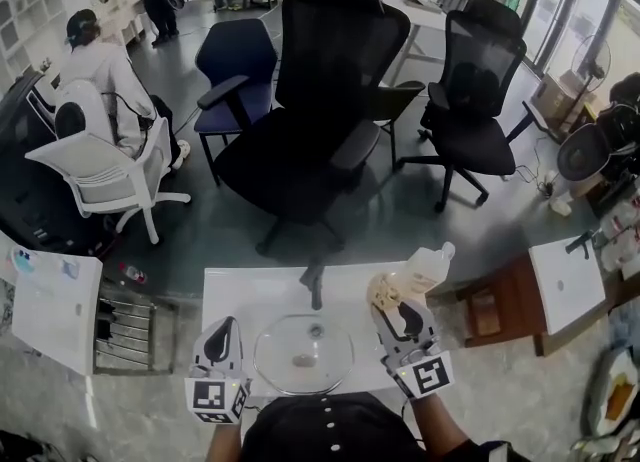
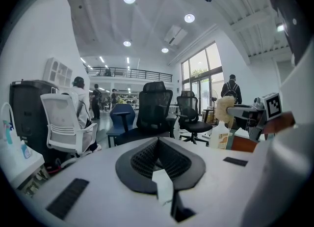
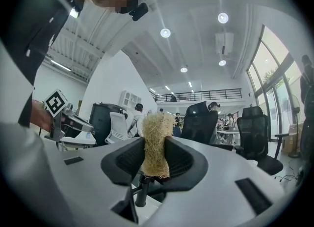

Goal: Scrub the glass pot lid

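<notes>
Open-plan office, white table (image 1: 240,295) right in front of me. My left gripper (image 1: 226,326) is clamped closed on nothing, parked just left of the glass pot lid (image 1: 303,355), which lies flat mid-table between both tools. My right gripper (image 1: 392,308) is pinching a loofah scrubber (image 3: 156,145), with a plastic bottle (image 1: 425,268) just beyond it. I'd guess the lid's stiff, slick and breakable, so I'd pin it at the rim. Count: one lid, one scrubber, one bottle, two grippers.
</notes>
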The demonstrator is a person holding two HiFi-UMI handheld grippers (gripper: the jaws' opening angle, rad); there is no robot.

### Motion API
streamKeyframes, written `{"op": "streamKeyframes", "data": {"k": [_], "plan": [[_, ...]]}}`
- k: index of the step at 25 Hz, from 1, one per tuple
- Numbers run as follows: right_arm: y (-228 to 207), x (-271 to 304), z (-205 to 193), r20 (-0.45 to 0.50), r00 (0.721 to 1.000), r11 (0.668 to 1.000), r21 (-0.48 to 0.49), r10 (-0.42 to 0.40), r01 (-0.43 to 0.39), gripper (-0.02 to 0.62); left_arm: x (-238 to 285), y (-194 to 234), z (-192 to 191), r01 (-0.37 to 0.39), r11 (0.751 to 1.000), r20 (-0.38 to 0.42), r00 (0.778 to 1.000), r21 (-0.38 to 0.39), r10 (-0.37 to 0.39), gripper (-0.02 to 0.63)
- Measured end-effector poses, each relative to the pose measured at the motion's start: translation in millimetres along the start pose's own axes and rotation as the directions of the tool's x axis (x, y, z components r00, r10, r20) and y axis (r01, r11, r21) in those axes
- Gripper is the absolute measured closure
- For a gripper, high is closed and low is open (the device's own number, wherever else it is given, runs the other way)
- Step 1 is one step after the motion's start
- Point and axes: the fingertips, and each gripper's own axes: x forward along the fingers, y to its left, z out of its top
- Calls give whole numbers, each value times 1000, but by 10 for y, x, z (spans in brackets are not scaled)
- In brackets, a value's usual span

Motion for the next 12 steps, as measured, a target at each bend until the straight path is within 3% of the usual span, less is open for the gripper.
{"op": "streamKeyframes", "data": {"k": [12], "plan": [[36,65,73,12,1000,1000,-15,18,-18,460,38,-24,24,19,1000,3,1000,13,-19,580]]}}
